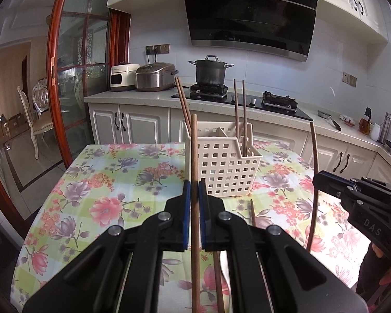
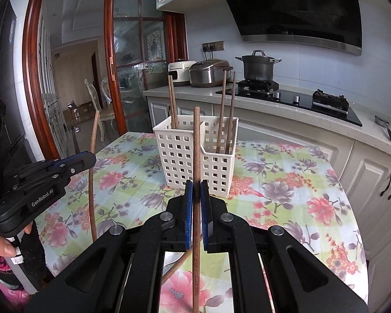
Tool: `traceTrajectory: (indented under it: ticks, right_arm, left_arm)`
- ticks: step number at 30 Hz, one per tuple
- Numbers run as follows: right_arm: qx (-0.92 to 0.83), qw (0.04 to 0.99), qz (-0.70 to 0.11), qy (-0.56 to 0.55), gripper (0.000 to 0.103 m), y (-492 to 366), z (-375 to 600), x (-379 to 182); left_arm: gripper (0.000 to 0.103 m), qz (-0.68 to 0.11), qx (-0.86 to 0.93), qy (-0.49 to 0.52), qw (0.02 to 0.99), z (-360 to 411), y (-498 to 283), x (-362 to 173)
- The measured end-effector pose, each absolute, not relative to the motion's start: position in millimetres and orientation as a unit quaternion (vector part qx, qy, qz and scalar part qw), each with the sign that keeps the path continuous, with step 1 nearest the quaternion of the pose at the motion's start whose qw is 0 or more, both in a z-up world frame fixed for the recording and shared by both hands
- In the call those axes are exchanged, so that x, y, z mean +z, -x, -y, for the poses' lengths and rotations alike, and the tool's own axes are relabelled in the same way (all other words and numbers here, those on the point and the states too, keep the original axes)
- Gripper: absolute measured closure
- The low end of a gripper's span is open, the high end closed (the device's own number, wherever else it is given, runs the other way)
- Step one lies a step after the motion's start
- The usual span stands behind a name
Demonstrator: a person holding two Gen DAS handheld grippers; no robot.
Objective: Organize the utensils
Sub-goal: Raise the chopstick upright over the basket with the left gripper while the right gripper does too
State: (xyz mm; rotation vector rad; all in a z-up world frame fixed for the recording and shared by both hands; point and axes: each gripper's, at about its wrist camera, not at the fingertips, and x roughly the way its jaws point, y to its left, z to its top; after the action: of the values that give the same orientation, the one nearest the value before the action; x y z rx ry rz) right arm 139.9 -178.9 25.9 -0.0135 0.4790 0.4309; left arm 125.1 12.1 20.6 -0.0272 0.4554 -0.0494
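A white perforated utensil basket (image 1: 223,168) with two compartments stands on the floral table; it also shows in the right wrist view (image 2: 193,154). Brown chopsticks (image 1: 239,114) stand in its right compartment and others (image 1: 182,101) lean in its left. My left gripper (image 1: 194,190) is shut on an upright brown chopstick (image 1: 194,151), just in front of the basket. My right gripper (image 2: 196,190) is shut on another upright chopstick (image 2: 196,143), also near the basket. Each gripper shows in the other's view, the right one (image 1: 316,180) and the left one (image 2: 92,157). More chopsticks (image 1: 252,212) lie on the table.
The table carries a floral cloth (image 1: 96,182). Behind it runs a counter with a rice cooker (image 1: 155,76), a pot on the stove (image 1: 211,71) and white cabinets. A wood-framed glass door (image 1: 65,78) stands at the left.
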Motion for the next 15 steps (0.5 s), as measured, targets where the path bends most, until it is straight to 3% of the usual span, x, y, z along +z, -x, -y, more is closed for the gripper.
traceTrajectory:
  ticks: [15]
  right_arm:
    - [0.213,0.954,-0.211,0.002,0.098,-127.8,182.1,39.2]
  left_arm:
    - [0.097,-0.195,-0.025,0.005,0.980,-6.1,-111.7,34.9]
